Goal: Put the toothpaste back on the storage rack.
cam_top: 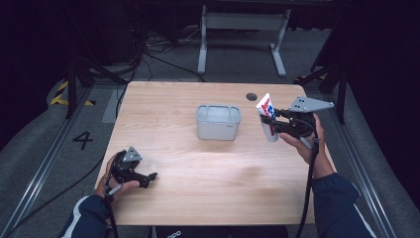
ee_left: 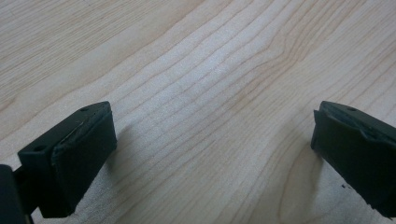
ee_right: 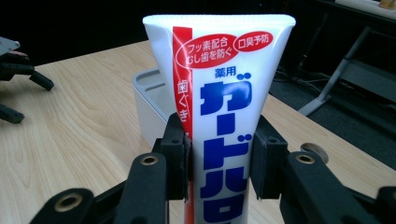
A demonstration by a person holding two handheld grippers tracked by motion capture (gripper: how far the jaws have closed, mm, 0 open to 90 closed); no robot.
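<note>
Pale wood grain runs across the surface (cam_top: 208, 168), and beyond its far edge we see a grey floor with cables. At our left, the left hand-held gripper (cam_top: 143, 178) rests low on the wood, its jaws spread wide with nothing between them. Near the middle stands a grey tub (cam_top: 218, 122). To its right, well apart from the tub, our right hand-held gripper (cam_top: 270, 124) hangs above the wood, clamped on a white toothpaste tube (ee_right: 219, 107) with blue and red lettering, its flat crimped end pointing up.
</note>
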